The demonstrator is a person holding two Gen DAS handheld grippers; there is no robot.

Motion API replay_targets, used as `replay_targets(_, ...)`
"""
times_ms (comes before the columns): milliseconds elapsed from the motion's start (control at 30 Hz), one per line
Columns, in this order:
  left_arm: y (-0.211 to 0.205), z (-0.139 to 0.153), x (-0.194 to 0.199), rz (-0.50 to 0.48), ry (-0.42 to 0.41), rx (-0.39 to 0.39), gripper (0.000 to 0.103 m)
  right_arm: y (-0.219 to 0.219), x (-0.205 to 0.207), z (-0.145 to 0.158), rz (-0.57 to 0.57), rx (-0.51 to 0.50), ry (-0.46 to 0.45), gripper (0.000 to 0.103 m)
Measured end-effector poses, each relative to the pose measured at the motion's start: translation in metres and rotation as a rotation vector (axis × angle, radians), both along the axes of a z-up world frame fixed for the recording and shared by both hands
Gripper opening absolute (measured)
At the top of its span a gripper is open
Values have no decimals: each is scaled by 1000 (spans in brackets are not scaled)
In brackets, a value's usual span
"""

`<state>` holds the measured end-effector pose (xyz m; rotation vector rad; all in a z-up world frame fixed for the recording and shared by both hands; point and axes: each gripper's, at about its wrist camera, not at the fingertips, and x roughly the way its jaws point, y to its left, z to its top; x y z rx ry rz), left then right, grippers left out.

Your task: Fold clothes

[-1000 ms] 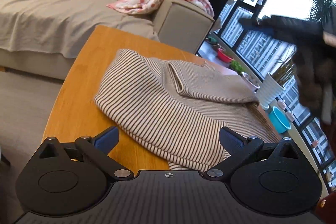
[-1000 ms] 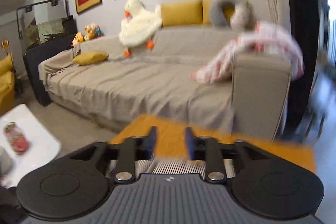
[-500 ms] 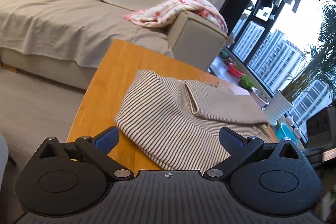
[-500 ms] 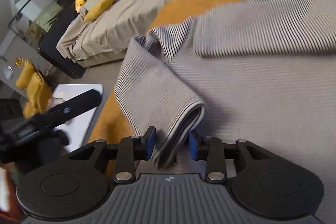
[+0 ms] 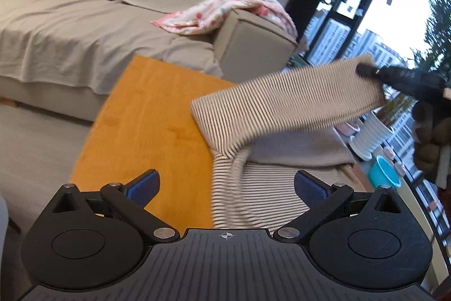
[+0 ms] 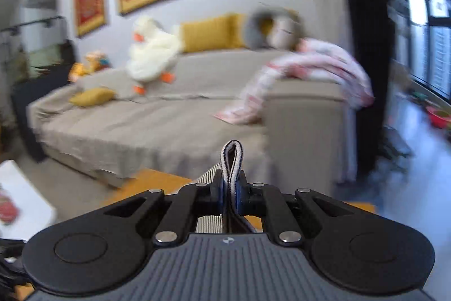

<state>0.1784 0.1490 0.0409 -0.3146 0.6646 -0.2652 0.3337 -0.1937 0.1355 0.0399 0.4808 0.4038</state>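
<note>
A beige and dark striped sweater (image 5: 270,131) lies on the orange wooden table (image 5: 146,120). One folded part of it is lifted up and to the right. My right gripper (image 6: 229,192) is shut on a folded edge of the sweater (image 6: 231,160), which sticks up between its blue pads. In the left wrist view the right gripper (image 5: 366,71) shows as a dark shape holding the raised end. My left gripper (image 5: 225,185) is open and empty, just above the sweater's near edge.
A grey covered sofa (image 5: 84,27) stands beyond the table with a pink patterned cloth (image 5: 225,13) over its arm, a plush duck (image 6: 152,58) and yellow cushions (image 6: 211,33). A white planter (image 5: 372,131) and a blue bowl (image 5: 387,172) stand by the window at right.
My right gripper has shut on the folded sweater edge and lifted it up off the table. The left gripper has stayed open and shifted slightly.
</note>
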Motion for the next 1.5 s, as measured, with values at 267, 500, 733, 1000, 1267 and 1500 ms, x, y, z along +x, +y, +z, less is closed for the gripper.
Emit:
replay_targets(267,-65,6,42,-191,-54,47,103,-41,30,-102,-132,-24,227,9)
replay_targets(500,-95,-26,89,-188,-8,82,103,-37,17,-115,-148,-84,165,51)
replay_targets(733,-83,-49,96,-123,-19,93,103,-23,-13,-83,5,58,20,96)
replay_targets(1000,-87,-50,77,-106,-98,161,103,-21,-11,-117,-216,-70,1,80)
replay_targets(1267,-85,-46,66,-29,-153,176,103,-6,-13,-106,-99,-180,-18,15)
replay_targets(1500,-79,-45,65,4,-146,163,103,-15,4,-65,-111,-98,-78,15)
